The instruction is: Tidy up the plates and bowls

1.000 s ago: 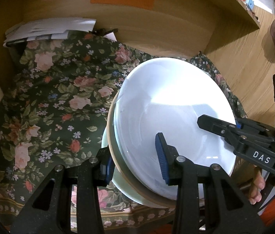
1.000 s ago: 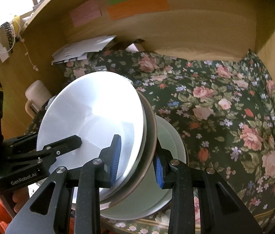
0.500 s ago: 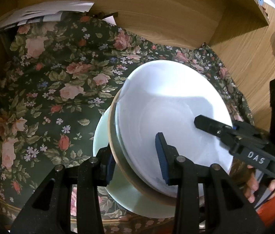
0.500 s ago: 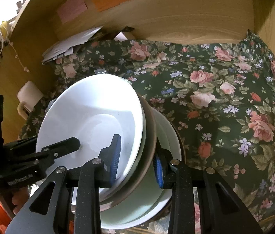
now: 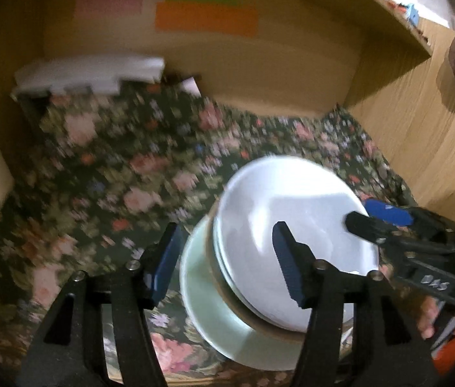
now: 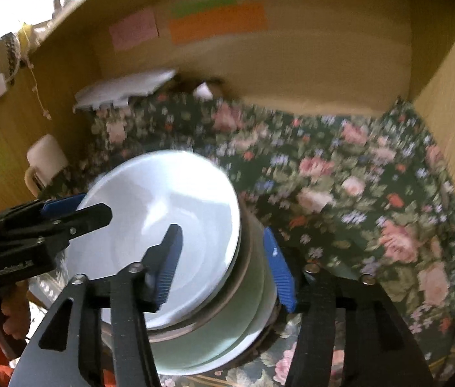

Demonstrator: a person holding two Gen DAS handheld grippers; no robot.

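Both grippers have let go since half a second ago. Back then each one pinched the rim of the stack; now the fingers stand spread wide on either side of it, not touching as far as I can tell.

Left gripper (image 5: 227, 262) has one blue pad over the white glossy shallow bowl (image 5: 295, 242) and the other out over the dark floral tablecloth (image 5: 105, 174). Right gripper (image 6: 224, 267) looks much the same: one pad above the bowl's inside, the other just beside the stack's outer edge.

That white bowl sits on top, tilted, with a brown-rimmed plate (image 6: 249, 267) right under it and a pale green round plate (image 5: 214, 316) at the bottom, resting on the cloth near the front edge. Both views have pulled back a bit too, and the stack looks smaller. Everything's motion-blurred.
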